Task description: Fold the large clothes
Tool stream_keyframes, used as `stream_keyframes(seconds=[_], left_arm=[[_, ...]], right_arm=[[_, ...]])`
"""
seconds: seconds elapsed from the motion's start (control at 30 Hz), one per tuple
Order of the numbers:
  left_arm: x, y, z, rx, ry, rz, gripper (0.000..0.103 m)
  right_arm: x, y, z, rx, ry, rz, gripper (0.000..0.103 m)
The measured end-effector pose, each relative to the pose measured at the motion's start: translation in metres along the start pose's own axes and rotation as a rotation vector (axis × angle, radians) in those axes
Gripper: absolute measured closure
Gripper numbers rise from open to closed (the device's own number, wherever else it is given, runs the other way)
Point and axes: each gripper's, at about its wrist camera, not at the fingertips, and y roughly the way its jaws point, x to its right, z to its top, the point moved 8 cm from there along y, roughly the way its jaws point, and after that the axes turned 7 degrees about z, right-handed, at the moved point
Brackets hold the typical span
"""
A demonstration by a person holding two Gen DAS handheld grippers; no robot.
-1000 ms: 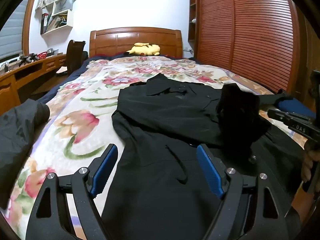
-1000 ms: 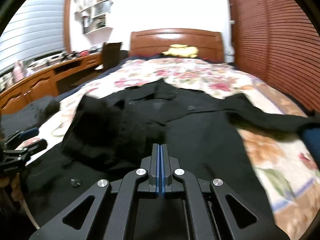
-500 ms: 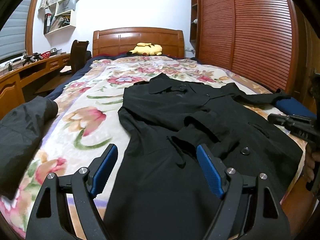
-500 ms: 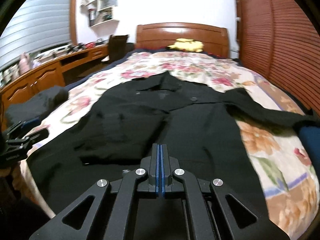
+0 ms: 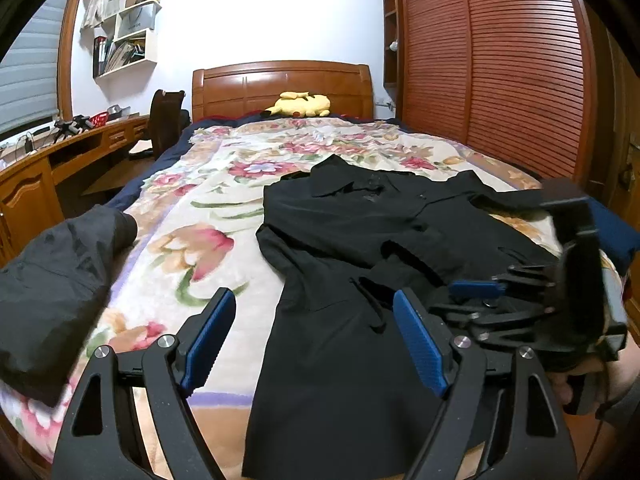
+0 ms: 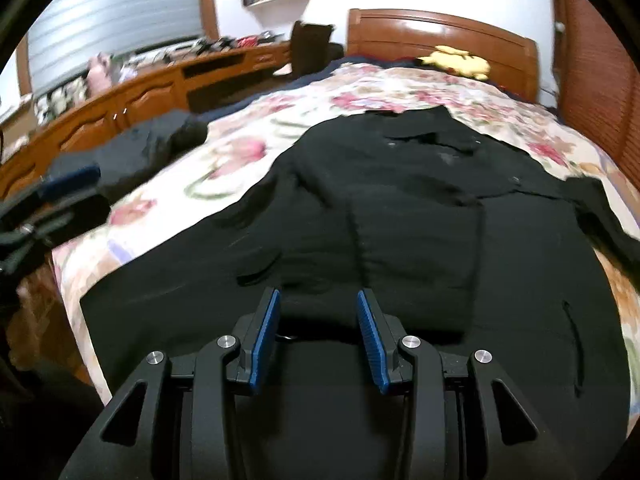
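A large black coat (image 5: 360,264) lies spread on the floral bedspread (image 5: 200,216), collar toward the headboard, with one sleeve folded across its chest. It fills the right wrist view (image 6: 400,216). My left gripper (image 5: 312,316) is open and empty above the coat's lower left edge. My right gripper (image 6: 318,312) is open and empty just above the coat's lower middle. The right gripper also shows in the left wrist view (image 5: 476,292), and the left gripper in the right wrist view (image 6: 68,184).
A second dark garment (image 5: 52,280) lies bunched at the bed's left edge. A yellow plush toy (image 5: 300,104) rests by the wooden headboard (image 5: 280,84). A wooden desk (image 5: 48,160) and chair (image 5: 164,120) stand left; slatted wardrobe doors (image 5: 500,64) stand right.
My right gripper carried the sleeve across the coat, laid it down and opened. It has since swung left and lower over the coat. The left gripper stayed open, nearly still.
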Motion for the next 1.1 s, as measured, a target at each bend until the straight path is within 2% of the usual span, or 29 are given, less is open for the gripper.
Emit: stream_keyframes(seconds=[0.17, 0.3, 0.33, 0.43, 0.53, 0.67, 0.77, 1.0, 1.1], left_arm=[[-0.004, -0.004, 0.001, -0.002, -0.004, 0.003, 0.021], [-0.006, -0.009, 0.005, 0.006, -0.016, 0.007, 0.021], [-0.006, -0.01, 0.005, 0.008, -0.016, 0.006, 0.021], [-0.004, -0.013, 0.006, 0.017, -0.009, 0.004, 0.021], [-0.002, -0.011, 0.006, 0.02, -0.003, -0.002, 0.021], [0.0, -0.008, 0.006, 0.005, -0.01, -0.008, 0.021], [0.002, -0.011, 0.007, 0.014, -0.007, -0.016, 0.021], [0.009, -0.01, 0.008, 0.011, -0.006, -0.029, 0.021], [0.011, -0.011, 0.007, 0.008, 0.002, -0.028, 0.021]], right_arm=[[0.002, 0.014, 0.004, -0.054, -0.012, 0.018, 0.061], [0.006, 0.029, -0.002, -0.139, -0.005, 0.016, 0.062], [0.009, 0.027, -0.001, -0.13, 0.007, 0.017, 0.073], [0.022, 0.016, 0.001, -0.09, 0.064, 0.037, 0.082], [0.032, -0.006, 0.007, -0.014, 0.069, 0.015, 0.089], [0.054, -0.05, 0.012, 0.105, 0.134, -0.002, 0.09], [0.073, -0.08, 0.008, 0.151, 0.15, -0.054, 0.091], [0.107, -0.132, -0.022, 0.196, 0.203, -0.2, 0.097], [0.118, -0.148, -0.037, 0.211, 0.246, -0.237, 0.1]])
